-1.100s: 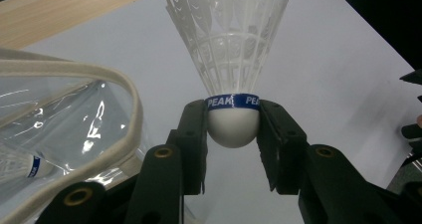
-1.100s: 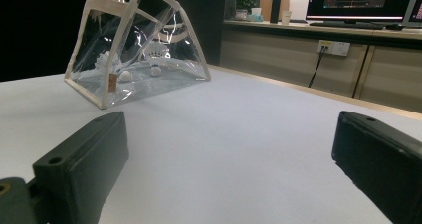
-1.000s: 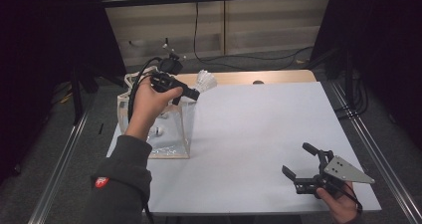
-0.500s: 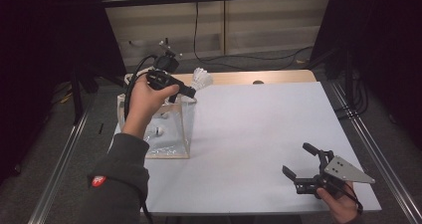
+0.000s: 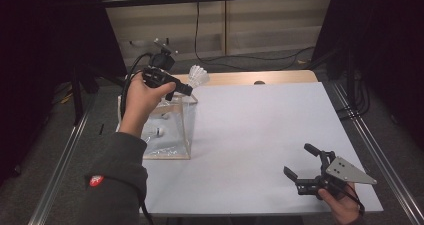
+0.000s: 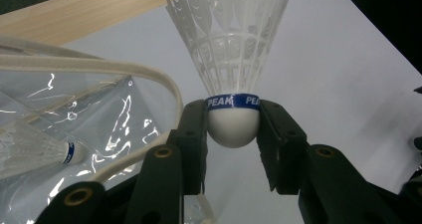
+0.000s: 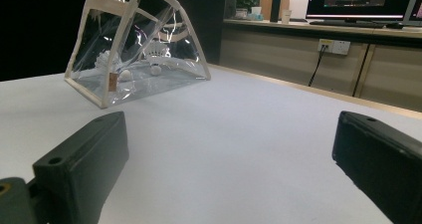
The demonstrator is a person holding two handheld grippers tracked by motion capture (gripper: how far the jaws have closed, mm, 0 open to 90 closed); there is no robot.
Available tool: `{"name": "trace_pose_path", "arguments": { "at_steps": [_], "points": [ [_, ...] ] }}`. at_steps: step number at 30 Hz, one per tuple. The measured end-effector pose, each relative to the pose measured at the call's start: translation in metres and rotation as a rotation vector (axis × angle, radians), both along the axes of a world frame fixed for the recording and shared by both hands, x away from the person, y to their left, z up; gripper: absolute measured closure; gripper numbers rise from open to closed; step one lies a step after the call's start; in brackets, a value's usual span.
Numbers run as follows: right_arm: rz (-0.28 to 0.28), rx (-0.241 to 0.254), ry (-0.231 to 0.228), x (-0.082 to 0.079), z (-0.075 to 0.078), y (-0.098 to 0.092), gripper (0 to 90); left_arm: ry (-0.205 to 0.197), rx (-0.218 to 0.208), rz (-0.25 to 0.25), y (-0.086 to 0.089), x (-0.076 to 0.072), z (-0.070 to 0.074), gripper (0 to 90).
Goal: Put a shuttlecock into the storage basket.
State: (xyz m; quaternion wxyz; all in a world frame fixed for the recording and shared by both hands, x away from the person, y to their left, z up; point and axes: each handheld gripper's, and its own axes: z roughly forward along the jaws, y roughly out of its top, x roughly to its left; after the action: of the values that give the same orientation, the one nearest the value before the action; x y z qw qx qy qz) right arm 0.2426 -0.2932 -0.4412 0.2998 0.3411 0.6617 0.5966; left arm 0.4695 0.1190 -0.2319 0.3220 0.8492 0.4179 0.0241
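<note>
At upper left of the high view, the left hand-held gripper [image 5: 189, 90] pinches a white feathered shuttlecock with a blue band [image 5: 199, 75] by its rounded cork, just above the clear plastic pouch with cream piping [image 5: 170, 130] on the white worktop [image 5: 260, 135]. Best to carry it level, clear of the pouch rim, grip steady. Lower right, the right hand-held gripper [image 5: 302, 165] waits, jaws wide, empty.

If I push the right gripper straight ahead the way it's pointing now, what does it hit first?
Probably nothing nearby: the open right gripper looks across bare white table. The clear bag sits off to the left of that line. Farther on comes the table's far edge, though depth is hard to judge.
</note>
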Motion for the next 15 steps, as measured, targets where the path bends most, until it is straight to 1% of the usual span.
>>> {"name": "trace_pose_path", "arguments": {
  "at_steps": [6, 9, 13, 15],
  "points": [
    [-0.001, 0.0, 0.0, 0.0, 0.0, 0.0, 1.0, -0.001, 0.003, 0.009, 0.003, 0.001, 0.001, 65.4],
    [-0.001, -0.001, 0.001, 0.0, 0.0, 0.0, 0.9, -0.007, 0.0, 0.024, 0.004, 0.002, 0.001, 65.4],
    [0.001, 0.001, -0.001, 0.0, 0.0, 0.0, 1.0, -0.003, 0.002, 0.037, 0.008, 0.004, 0.001, 65.4],
    [0.0, 0.001, 0.0, 0.0, 0.0, 0.0, 1.0, -0.004, -0.004, 0.046, 0.011, 0.005, 0.001, 65.4]
  ]
}}
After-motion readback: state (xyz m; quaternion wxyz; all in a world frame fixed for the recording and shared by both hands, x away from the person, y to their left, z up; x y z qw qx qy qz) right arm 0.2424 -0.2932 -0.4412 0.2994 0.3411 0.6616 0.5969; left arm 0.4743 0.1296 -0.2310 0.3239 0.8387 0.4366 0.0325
